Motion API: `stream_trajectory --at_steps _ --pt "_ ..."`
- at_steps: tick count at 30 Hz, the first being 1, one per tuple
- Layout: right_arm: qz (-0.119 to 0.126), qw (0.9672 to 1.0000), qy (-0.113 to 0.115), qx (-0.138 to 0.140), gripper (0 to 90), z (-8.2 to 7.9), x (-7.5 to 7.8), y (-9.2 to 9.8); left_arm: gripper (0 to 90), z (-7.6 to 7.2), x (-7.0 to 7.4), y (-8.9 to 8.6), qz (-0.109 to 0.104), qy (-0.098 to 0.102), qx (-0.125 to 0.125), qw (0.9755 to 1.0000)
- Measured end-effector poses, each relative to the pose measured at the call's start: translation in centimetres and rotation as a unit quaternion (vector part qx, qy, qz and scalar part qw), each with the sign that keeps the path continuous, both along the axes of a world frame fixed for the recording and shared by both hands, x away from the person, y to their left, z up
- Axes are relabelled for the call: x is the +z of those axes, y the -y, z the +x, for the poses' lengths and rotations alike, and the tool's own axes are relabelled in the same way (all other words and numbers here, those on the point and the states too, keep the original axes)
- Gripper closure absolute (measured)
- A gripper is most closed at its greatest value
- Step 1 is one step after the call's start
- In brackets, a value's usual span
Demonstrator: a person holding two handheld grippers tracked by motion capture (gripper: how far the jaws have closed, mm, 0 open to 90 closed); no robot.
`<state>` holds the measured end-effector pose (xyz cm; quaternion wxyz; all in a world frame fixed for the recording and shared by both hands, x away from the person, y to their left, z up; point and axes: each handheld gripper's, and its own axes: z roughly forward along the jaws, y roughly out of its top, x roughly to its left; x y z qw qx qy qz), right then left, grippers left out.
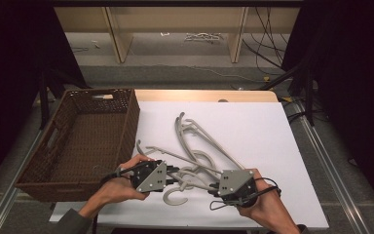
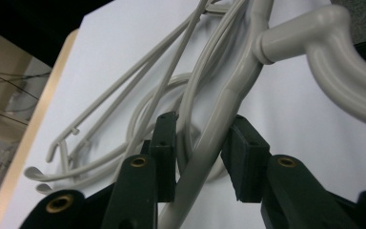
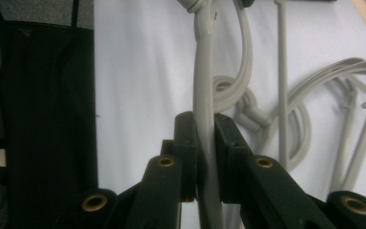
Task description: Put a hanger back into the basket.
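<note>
The right claw is clamped on a grey hanger in the tangled pile on the bench, right of the basket. The left claw straddles another hanger, pads not quite pressing. Untangling seems underway; next, likely a firm grip and a pull apart.

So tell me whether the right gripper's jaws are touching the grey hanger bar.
Touching. In the right gripper view, the right gripper has both black jaws pressed flat against the grey hanger bar running up between them, with no gap on either side.
</note>
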<state>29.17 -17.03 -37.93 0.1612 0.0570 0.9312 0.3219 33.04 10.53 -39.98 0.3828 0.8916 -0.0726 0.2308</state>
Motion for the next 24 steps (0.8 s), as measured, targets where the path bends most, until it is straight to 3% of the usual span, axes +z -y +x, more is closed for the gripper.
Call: stream_trajectory --at_steps 2,4,6,7,8,9,12,15,16,17,18,20,21,22,24 --pt "-0.002 1.0000 0.008 0.006 80.5 0.1 0.3 0.2 69.3 0.1 0.3 0.1 -0.004 0.002 -0.002 1.0000" --pt "0.002 0.9994 0.035 0.001 77.7 0.4 0.6 0.8 72.7 0.2 0.2 0.6 -0.006 -0.003 -0.014 0.9999" --pt "0.006 0.9993 0.038 -0.003 77.4 0.5 0.7 1.0 74.2 0.2 0.2 0.8 -0.006 -0.001 -0.015 0.9999" --pt "0.013 0.9991 0.039 -0.009 77.0 0.4 0.8 1.2 75.6 0.3 0.3 0.9 -0.008 -0.003 -0.018 0.9998" --pt "0.023 0.9981 0.048 -0.030 75.2 0.6 1.1 1.5 77.8 0.4 0.5 0.9 -0.024 -0.015 -0.018 0.9994" --pt "0.023 0.9981 0.048 -0.030 75.2 0.6 1.1 1.5 77.8 0.5 0.7 0.9 -0.023 -0.009 -0.027 0.9993" --pt "0.042 0.9961 0.056 -0.054 70.9 1.0 1.4 2.1 79.2 0.5 1.2 1.3 -0.023 -0.010 -0.021 0.9995" --pt "0.080 0.9889 0.068 -0.105 56.7 1.3 1.7 2.4 79.6 0.7 1.5 1.7 -0.045 -0.033 0.003 0.9984" --pt "0.107 0.9830 0.070 -0.132 50.8 1.4 1.9 2.7 79.6 0.9 1.5 1.7 -0.047 -0.038 0.013 0.9981" --pt "0.107 0.9830 0.070 -0.132 50.8 1.4 1.9 2.7 79.6 1.1 1.6 1.6 -0.050 -0.046 0.024 0.9974" --pt "0.118 0.9793 0.074 -0.147 47.4 1.4 2.1 2.9 79.7 1.3 1.6 1.6 -0.055 -0.054 0.033 0.9965" --pt "0.144 0.9697 0.084 -0.179 41.3 1.5 2.4 3.2 79.6 1.6 1.7 1.4 -0.064 -0.075 0.053 0.9937" --pt "0.159 0.9656 0.083 -0.189 40.3 1.5 2.6 3.4 79.6 1.8 1.8 1.3 -0.070 -0.089 0.069 0.9912" --pt "0.185 0.9584 0.082 -0.201 38.5 1.5 2.7 3.6 79.6 2.1 1.9 1.1 -0.074 -0.098 0.080 0.9892" --pt "0.190 0.9569 0.080 -0.205 37.1 1.5 2.8 3.8 79.6 2.5 2.1 0.9 -0.085 -0.109 0.101 0.9852"
